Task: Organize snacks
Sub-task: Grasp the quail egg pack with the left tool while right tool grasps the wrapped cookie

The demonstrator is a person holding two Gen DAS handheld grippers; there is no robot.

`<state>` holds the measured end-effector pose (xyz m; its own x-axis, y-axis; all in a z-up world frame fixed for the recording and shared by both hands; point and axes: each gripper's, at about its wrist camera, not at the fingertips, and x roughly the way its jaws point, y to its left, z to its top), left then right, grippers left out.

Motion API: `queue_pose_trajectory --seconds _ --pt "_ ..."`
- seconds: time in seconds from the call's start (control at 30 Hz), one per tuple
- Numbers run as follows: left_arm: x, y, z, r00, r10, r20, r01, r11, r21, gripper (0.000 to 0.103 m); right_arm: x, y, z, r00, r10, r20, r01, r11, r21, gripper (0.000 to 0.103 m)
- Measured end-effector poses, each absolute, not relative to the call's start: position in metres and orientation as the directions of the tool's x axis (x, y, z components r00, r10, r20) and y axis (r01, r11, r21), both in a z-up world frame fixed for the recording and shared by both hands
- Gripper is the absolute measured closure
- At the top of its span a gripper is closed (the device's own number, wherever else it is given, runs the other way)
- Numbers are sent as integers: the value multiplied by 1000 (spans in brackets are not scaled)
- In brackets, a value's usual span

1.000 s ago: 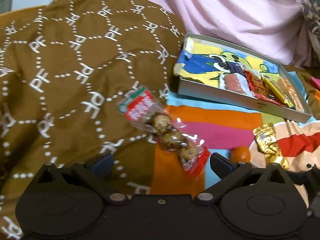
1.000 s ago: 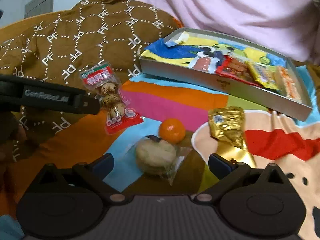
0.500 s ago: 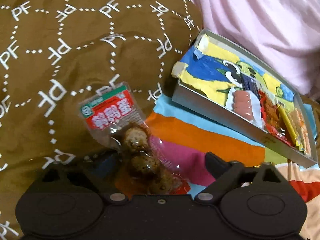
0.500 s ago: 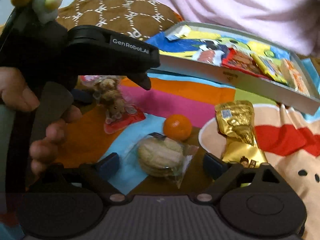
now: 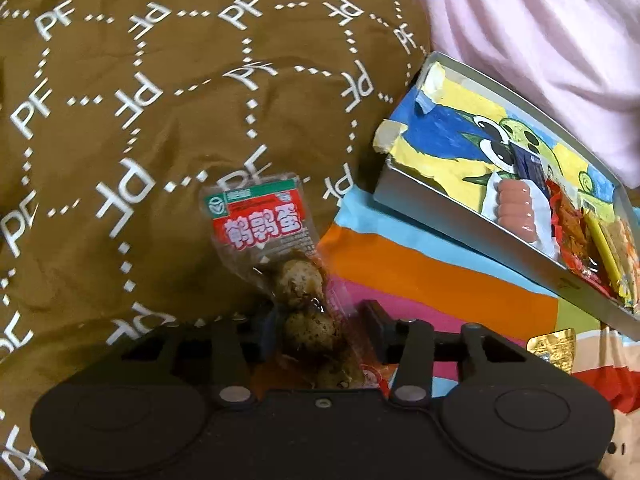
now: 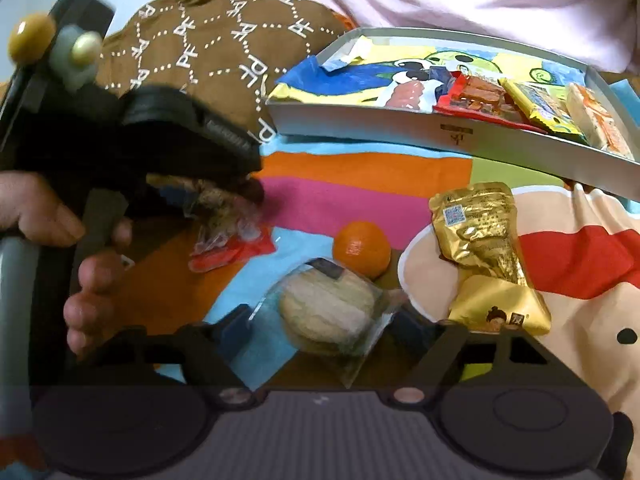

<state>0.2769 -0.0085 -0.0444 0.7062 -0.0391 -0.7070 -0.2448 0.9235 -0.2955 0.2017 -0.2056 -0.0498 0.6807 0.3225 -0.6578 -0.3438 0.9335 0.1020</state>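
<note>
My left gripper is shut on a clear quail egg packet with a red and green label; the packet sticks up between its fingers. The same gripper shows at the left of the right wrist view, holding the packet just over the striped blanket. My right gripper is partly closed around a round pastry in a clear wrapper, its fingers at the wrapper's two sides. A grey tray at the back right holds several snack packs.
A small orange lies just beyond the pastry. A gold foil pouch lies to its right. A brown patterned cushion rises at the left, a pink cloth behind the tray.
My left gripper moved onto the quail egg packet and closed on it. My right gripper moved forward until its fingers flank the wrapped pastry, and they have narrowed.
</note>
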Motion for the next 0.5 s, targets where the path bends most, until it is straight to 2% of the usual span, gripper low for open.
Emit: queue_pose_trajectory --seconds 0.13,0.27,0.4,0.5 --pt "274 -5 -43 673 -82 -735 -218 928 -303 58 205 -211 -47 673 319 -668 -328 937 117 44" --pt "266 -5 -41 629 -135 -766 -158 942 -296 58 203 -214 -45 665 315 -677 -331 937 111 43" --pt "257 -9 -42 595 -154 -789 -95 961 -259 58 198 -214 -44 653 310 -691 -350 933 88 35" --pt "256 -17 -43 590 -129 -797 -55 978 -199 56 193 -213 -42 667 311 -677 -359 930 74 24"
